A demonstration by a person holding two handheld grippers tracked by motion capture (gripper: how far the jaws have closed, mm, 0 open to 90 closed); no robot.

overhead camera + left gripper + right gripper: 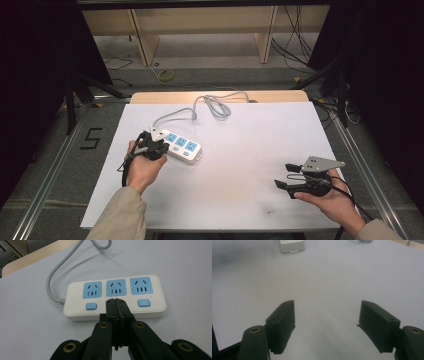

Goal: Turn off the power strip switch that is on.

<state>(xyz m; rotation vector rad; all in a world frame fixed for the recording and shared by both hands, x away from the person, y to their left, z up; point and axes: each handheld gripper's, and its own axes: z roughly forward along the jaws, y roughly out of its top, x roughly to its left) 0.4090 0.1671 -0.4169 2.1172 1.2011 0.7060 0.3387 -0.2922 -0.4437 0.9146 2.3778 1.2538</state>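
1. The left tongs [115,302] are pressed together, with their tip on the middle blue button of the white power strip [113,297].
2. The strip lies on the left side of the table [240,165].
3. The right tongs [325,325] are spread wide and hold nothing.
4. I think it is button-pushing time; next comes a small, straight push down.

White power strip [115,298], three blue sockets, flat on table

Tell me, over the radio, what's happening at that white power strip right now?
Left gripper shut, tips over power strip's middle switch spot. Right gripper open, idle above table. Nothing in the way.
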